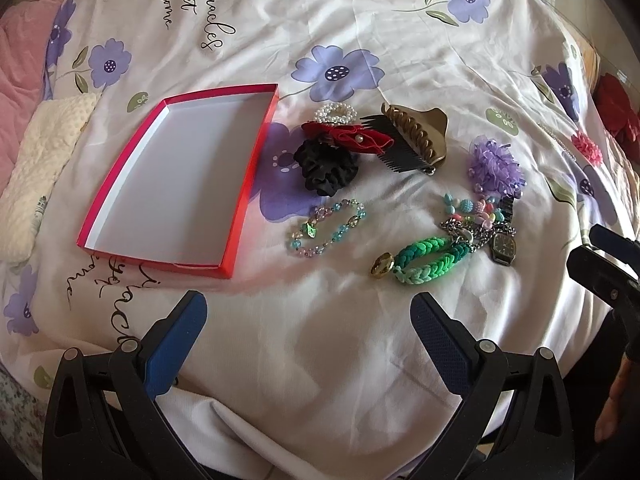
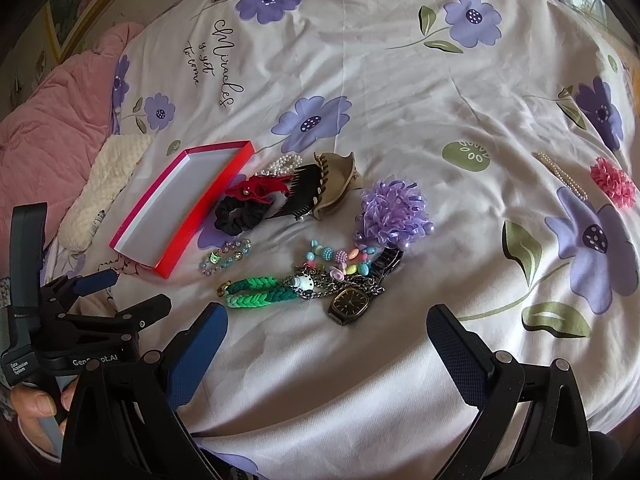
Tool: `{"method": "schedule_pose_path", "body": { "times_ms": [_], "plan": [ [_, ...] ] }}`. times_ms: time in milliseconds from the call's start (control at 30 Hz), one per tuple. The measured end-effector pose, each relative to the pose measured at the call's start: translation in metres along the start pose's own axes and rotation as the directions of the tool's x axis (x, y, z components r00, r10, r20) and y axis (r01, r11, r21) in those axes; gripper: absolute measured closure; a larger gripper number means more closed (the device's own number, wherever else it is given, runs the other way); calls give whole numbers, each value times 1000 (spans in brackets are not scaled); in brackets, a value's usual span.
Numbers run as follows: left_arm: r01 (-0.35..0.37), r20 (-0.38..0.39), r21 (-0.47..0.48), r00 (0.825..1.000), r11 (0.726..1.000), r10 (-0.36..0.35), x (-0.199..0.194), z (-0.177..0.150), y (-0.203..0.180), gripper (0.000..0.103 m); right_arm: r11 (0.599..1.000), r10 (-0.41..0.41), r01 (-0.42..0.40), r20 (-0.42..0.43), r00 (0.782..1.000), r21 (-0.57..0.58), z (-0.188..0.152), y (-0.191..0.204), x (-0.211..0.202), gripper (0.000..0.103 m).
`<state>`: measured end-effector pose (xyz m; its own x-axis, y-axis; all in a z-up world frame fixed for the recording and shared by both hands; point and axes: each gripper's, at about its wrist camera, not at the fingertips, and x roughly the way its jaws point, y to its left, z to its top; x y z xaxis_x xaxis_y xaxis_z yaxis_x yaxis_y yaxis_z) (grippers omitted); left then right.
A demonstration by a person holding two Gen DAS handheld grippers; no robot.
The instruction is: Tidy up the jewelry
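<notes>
Both grippers, left (image 1: 308, 312) and right (image 2: 326, 326), hover spread wide and empty over wrinkled floral bedsheet (image 1: 400, 60). Beaded bracelets, braided green band (image 1: 424, 260) and square-faced watch (image 2: 351, 303) lie beside the shallow red cardboard box (image 1: 120, 184).

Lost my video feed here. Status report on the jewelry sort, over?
Left hand-held gripper open, empty. Right hand-held gripper open, empty. Red box empty; jewelry pile on bedspread beside it. Nothing in the way.

Box (image 1: 168, 176) lies left of scrunchie (image 1: 326, 170); watch (image 1: 504, 248) right of bracelet (image 1: 328, 226).
</notes>
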<state>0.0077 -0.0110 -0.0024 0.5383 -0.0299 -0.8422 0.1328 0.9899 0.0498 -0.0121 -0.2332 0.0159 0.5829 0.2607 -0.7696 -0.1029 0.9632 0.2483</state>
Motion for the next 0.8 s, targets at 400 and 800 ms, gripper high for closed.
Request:
{"method": "schedule_pose_path", "body": {
  "times_ms": [400,800],
  "plan": [
    [-2,-6,-6,1000,1000,2,0,5,2,1,1000,12,-12,0,1000,17,7,-5,3,2],
    [58,-33,-14,998,998,-58,12,15,1,1,999,6,-6,-1,1000,34,13,-19,16,3]
  ]
}}
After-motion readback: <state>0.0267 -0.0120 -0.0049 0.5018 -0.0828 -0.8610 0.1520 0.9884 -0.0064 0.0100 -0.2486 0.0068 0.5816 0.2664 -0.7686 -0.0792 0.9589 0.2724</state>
